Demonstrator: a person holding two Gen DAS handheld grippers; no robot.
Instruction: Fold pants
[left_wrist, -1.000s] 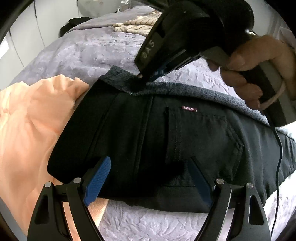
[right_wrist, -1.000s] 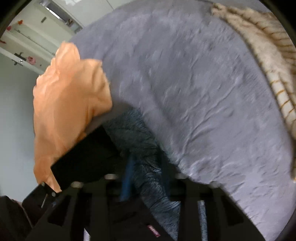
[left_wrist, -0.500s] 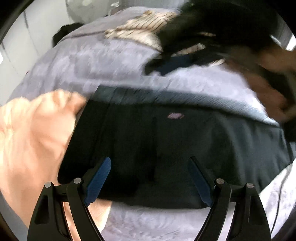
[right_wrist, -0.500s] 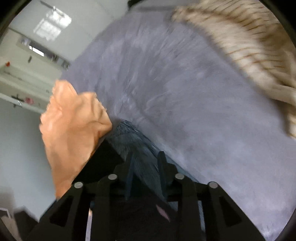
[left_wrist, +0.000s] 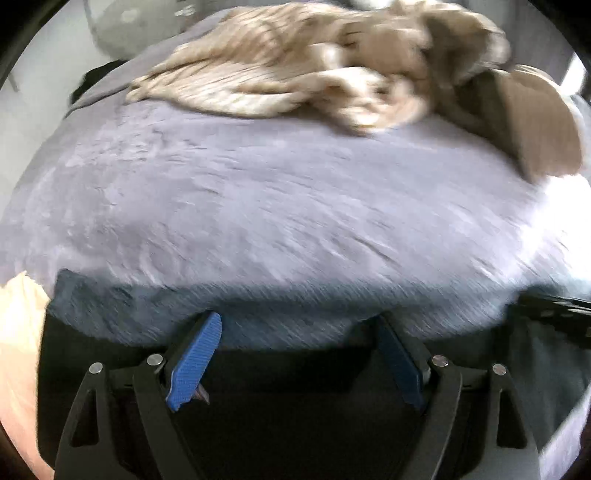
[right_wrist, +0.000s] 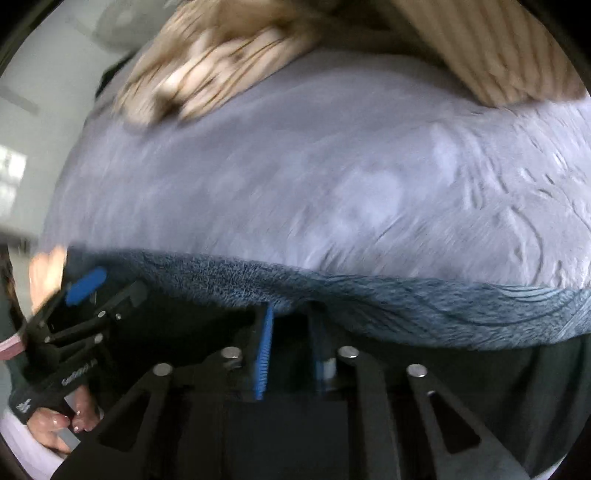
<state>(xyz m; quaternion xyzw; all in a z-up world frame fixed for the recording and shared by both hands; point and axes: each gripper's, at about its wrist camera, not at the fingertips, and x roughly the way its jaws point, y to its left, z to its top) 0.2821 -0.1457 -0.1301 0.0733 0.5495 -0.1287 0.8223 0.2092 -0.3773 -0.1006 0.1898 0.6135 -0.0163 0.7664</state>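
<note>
The black pants lie folded on the lavender bed cover, with their fleecy grey-blue lining showing along the far edge. My left gripper is open, its blue pads over the pants near that edge. In the right wrist view my right gripper has its jaws a narrow gap apart over the pants, at the fleecy edge. I cannot tell if cloth is pinched. The left gripper shows at the left of that view.
A beige striped blanket lies heaped at the far side of the bed, also in the right wrist view. A peach cloth lies left of the pants. A tan ribbed pillow sits at the far right.
Both grippers moved forward over the pants to their far fleecy edge. The right gripper has left the left wrist view. The peach cloth slid to the frame's left edge.
</note>
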